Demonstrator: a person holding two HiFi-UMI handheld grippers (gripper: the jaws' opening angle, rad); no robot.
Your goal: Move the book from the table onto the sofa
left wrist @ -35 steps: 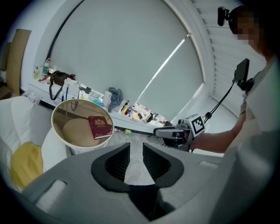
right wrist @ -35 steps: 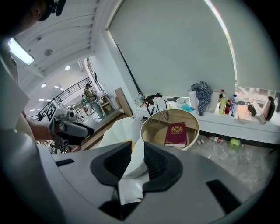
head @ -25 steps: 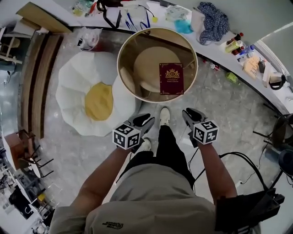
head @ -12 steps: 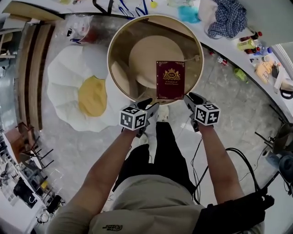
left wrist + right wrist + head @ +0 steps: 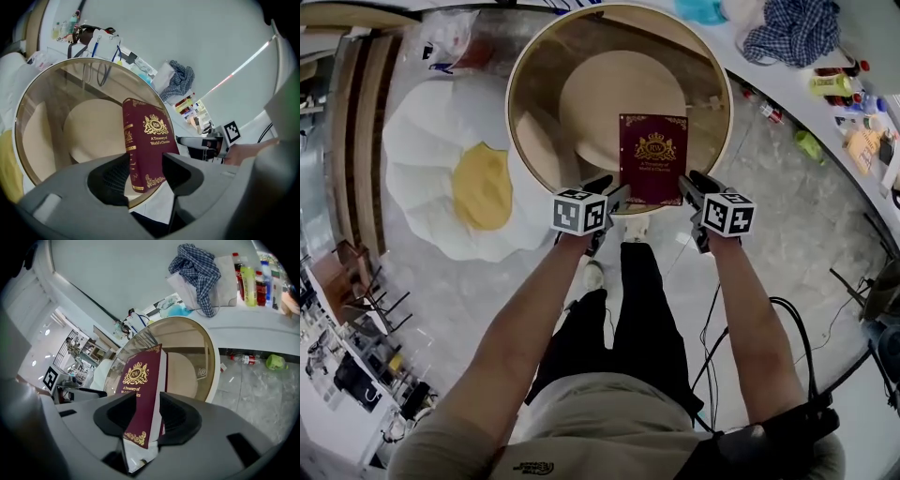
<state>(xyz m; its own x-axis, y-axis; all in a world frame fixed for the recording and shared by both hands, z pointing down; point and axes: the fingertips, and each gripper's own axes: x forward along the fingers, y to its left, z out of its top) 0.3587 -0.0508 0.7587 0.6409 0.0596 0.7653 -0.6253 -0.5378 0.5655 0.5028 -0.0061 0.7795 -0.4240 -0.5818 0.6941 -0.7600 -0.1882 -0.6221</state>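
Observation:
A maroon book (image 5: 654, 155) with gold print lies flat on the round glass table (image 5: 551, 77), near its front rim. My left gripper (image 5: 611, 190) is at the book's near left corner and my right gripper (image 5: 692, 181) at its near right corner. Both pairs of jaws have just been opening. In the left gripper view the book (image 5: 150, 136) has its spine corner between the open jaws of the left gripper (image 5: 146, 161), with gaps on both sides. The right gripper (image 5: 147, 401) straddles the other corner of the book (image 5: 140, 380), also open. The egg-shaped white and yellow sofa (image 5: 431, 178) lies on the floor left of the table.
A curved white counter behind the table carries a checked cloth (image 5: 792, 33) and bottles (image 5: 836, 84). My legs and a white shoe (image 5: 636, 230) stand just before the table rim. Cables (image 5: 712, 328) run over the floor at right. A wooden bench (image 5: 352, 141) lies beyond the sofa.
Both grippers have moved forward and down from in front of my legs to the book's near corners. Their jaws stand wider apart. The table and book now sit closer in view.

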